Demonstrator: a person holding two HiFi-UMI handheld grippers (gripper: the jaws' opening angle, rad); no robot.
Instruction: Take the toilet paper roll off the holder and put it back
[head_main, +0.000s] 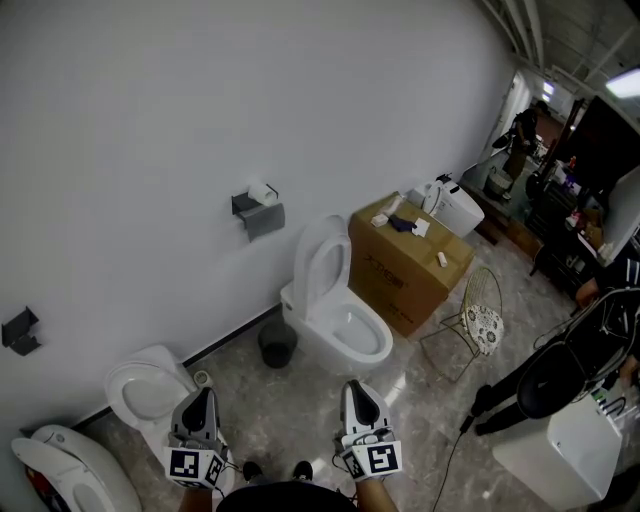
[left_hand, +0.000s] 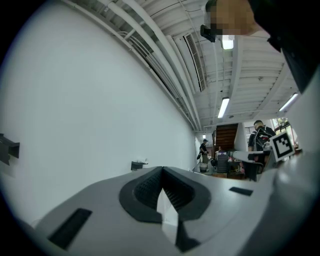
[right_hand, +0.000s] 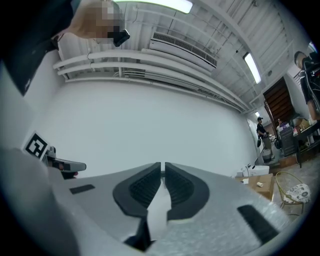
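Note:
The white toilet paper roll (head_main: 262, 192) sits on a grey holder (head_main: 260, 216) fixed to the white wall, left of the middle toilet. The holder also shows small and far off in the left gripper view (left_hand: 139, 164). Both grippers are held low at the bottom of the head view, well short of the holder. My left gripper (head_main: 205, 394) (left_hand: 162, 170) has its jaws together with nothing between them. My right gripper (head_main: 355, 386) (right_hand: 163, 164) is likewise shut and empty, pointing at the bare wall.
A white toilet (head_main: 335, 310) with its lid up stands below the holder, with a dark bin (head_main: 277, 343) beside it. Two more toilets (head_main: 150, 392) are at lower left. A cardboard box (head_main: 405, 262), a wire chair (head_main: 475, 315) and equipment lie to the right. People stand far back.

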